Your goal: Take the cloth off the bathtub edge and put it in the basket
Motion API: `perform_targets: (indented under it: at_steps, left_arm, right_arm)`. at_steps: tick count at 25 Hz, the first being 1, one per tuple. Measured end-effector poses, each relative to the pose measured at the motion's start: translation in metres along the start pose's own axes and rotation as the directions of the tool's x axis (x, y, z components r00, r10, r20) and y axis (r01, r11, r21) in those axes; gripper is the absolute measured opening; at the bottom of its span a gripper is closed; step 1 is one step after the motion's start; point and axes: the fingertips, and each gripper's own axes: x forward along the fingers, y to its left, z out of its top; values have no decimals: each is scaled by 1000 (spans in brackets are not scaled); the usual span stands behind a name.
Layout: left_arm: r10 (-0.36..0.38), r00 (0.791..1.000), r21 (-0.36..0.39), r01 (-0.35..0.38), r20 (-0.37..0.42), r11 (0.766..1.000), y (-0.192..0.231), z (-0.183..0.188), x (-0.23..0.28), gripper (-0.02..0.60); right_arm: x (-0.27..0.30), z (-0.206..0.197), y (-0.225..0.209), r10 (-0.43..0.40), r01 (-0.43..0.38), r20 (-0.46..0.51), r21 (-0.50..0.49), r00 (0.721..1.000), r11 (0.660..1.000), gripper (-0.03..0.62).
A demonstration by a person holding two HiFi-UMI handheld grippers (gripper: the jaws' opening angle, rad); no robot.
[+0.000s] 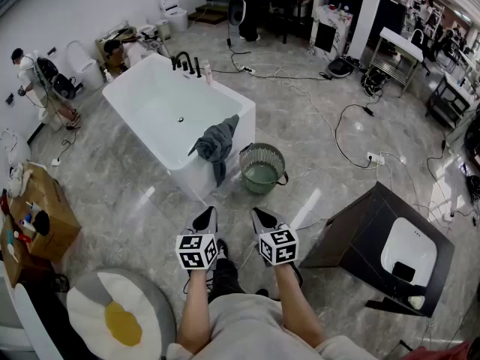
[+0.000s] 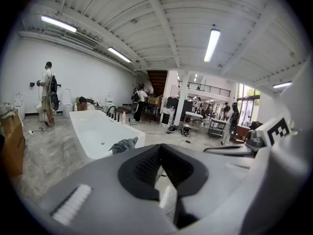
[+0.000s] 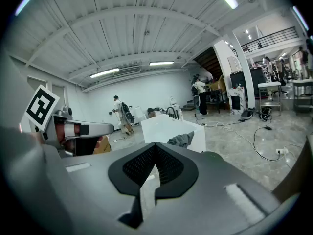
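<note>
The crumpled dark grey cloth (image 1: 217,144) hung over the near corner of the white rectangular bathtub (image 1: 161,103). One tail trailed down the outer wall, so its long axis ran roughly up and down. The round green slatted basket (image 1: 262,149) stood on the floor just beside it, to the right. Both tongs were held low and well short of it. The left gripper (image 1: 206,214) and the right gripper (image 1: 259,214) each had jaws pressed together on nothing. The cloth lay ahead, nearly in line with the left one — probably the nearer hand — while the basket lined up with the right.
</note>
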Motion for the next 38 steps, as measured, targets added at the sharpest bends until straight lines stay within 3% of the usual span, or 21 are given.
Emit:
perform_targets:
  at_steps: [5, 9, 14, 18, 31, 38]
  left_arm:
    - [11, 1000, -28, -11, -10, 1000, 12, 1, -12, 58]
    - [-64, 996, -46, 67, 55, 997, 15, 8, -5, 58]
    - [-63, 997, -51, 65, 46, 997, 36, 18, 27, 58]
    - [-67, 997, -58, 70, 41, 996, 53, 33, 57, 58]
    - [-154, 988, -33, 153, -21, 988, 133, 79, 148, 58]
    - [-175, 984, -70, 173, -28, 983, 191, 97, 188, 58]
  right_arm:
    - [10, -10, 17, 52, -52, -17, 31, 998, 998, 0]
    - [27, -11, 18, 59, -59, -24, 28, 998, 998, 0]
    - [53, 13, 7, 100, -109, 59, 178, 993, 978, 0]
    - [74, 34, -5, 122, -146, 115, 233, 986, 962, 0]
    - [181, 58, -35, 33, -48, 60, 276, 998, 960, 2]
    - [244, 71, -31, -15, 8, 26, 255, 1000, 967, 2]
